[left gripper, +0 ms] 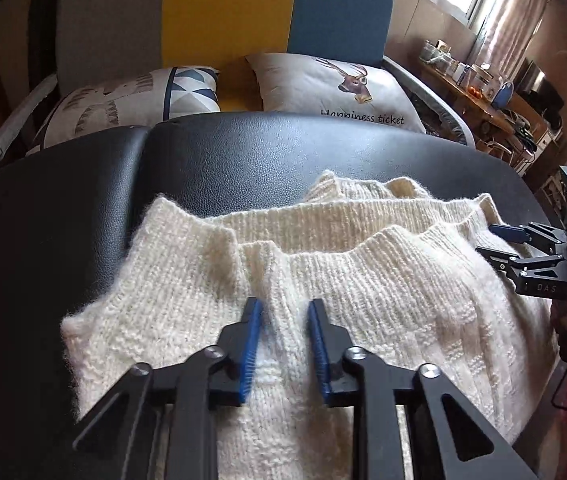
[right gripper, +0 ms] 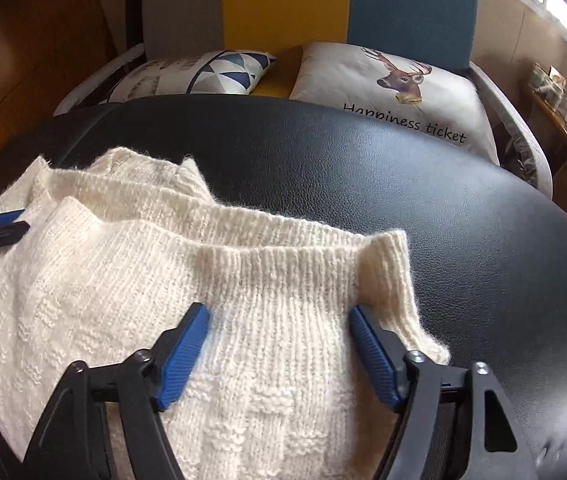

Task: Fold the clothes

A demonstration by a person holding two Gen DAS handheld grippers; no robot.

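Right wrist view: cream sweater [right gripper: 243,320] lies between the parted fingers [right gripper: 371,348]; left gripper [left gripper: 285,308] likewise gapes.

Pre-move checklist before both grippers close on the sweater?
1. Left gripper open over the sweater: ok, jaws narrowly apart.
2. Fabric ridge between the left jaws: ok, a raised fold sits there.
3. Right gripper open: ok, jaws wide apart.
4. Right jaws astride the ribbed hem corner: ok, the hem lies just ahead.
5. Sweater fully on the black cushion: cannot tell, the near edge is out of view.
6. Layers aligned: not ok, edges are staggered.
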